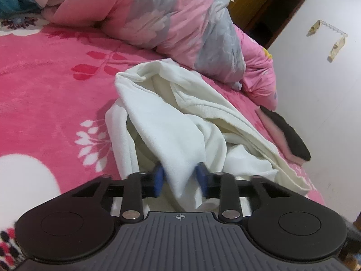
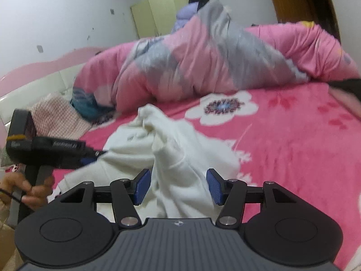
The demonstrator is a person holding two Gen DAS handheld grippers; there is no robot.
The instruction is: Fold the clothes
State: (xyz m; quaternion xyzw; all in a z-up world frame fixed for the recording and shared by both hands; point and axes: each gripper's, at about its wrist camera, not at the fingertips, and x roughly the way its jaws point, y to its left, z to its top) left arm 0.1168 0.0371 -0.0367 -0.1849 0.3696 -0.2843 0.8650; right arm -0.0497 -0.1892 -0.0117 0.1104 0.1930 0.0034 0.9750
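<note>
A crumpled white garment [image 1: 171, 117] lies on the pink flowered bed blanket [image 1: 45, 85]. In the left wrist view a thick fold of it runs between the blue pads [image 1: 158, 180], and my left gripper [image 1: 180, 180] is shut on that fold, which rises taut toward it. The right wrist view shows the same garment [image 2: 180, 149], with a ridge of cloth between the widely spread pads [image 2: 143, 186] of my open right gripper [image 2: 178, 186]. The left gripper [image 2: 94, 155] enters there from the left, its tip on the garment's edge, held by a hand [image 2: 29, 192].
A bunched pink and grey quilt [image 1: 162, 22] fills the far side of the bed. A dark object [image 1: 286, 133] lies at the bed's right edge by the white wall. A pink checked cloth [image 2: 56, 117] sits near the headboard. A wooden cabinet [image 1: 266, 11] stands beyond.
</note>
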